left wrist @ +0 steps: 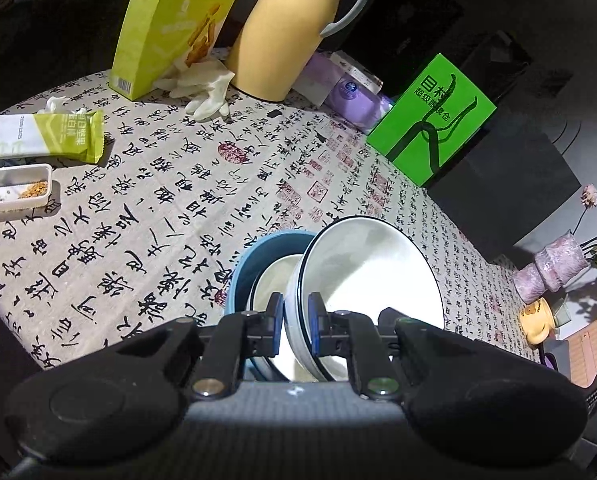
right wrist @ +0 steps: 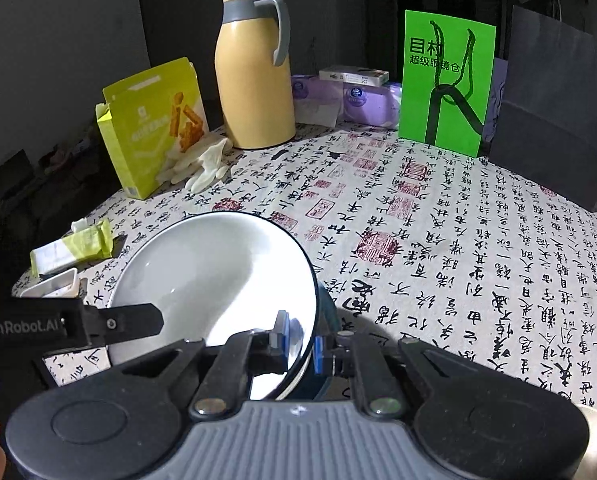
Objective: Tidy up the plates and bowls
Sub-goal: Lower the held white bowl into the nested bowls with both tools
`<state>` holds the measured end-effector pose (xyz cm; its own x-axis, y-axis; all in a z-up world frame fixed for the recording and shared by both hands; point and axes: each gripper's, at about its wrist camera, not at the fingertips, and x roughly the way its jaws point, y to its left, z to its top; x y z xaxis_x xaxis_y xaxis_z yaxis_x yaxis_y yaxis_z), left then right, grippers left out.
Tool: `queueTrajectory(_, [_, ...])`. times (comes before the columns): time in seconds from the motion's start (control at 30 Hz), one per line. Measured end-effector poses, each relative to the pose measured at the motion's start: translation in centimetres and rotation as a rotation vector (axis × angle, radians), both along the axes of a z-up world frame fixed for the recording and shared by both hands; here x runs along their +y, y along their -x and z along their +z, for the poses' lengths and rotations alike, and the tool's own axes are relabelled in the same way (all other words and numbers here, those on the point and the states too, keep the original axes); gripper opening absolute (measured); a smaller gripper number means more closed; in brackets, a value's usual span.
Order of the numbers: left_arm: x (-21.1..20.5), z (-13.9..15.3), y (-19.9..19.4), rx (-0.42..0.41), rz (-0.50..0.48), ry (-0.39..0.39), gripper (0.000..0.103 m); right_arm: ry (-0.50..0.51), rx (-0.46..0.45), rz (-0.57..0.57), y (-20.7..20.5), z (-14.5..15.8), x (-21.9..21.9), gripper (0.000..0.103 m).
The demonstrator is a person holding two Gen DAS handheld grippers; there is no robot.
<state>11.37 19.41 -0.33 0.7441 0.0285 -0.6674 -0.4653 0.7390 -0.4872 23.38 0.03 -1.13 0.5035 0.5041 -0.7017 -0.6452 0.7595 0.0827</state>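
- The left gripper (left wrist: 296,320) pinches the rim of a white bowl (left wrist: 372,268), jaws nearly together, one pad inside and one outside — the bowl tilts, so it could slip and knock the stack beside it.
- The right gripper (right wrist: 300,338) clamps the rim of the same white bowl, or one like it; I cannot tell which.
- Just left sits a blue bowl (left wrist: 254,256) with another white bowl (left wrist: 274,280) nested inside, near the table's near edge.
- Far back, the thermos (left wrist: 294,28) stands well clear.
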Motion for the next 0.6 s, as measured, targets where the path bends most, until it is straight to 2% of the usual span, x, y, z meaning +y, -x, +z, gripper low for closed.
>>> queueTrajectory(0.6, [0.6, -1.4, -0.8, 0.035, 0.011, 0.002, 0.013, 0.049, -0.052, 0.019, 0.0, -1.5, 1.1, 0.013])
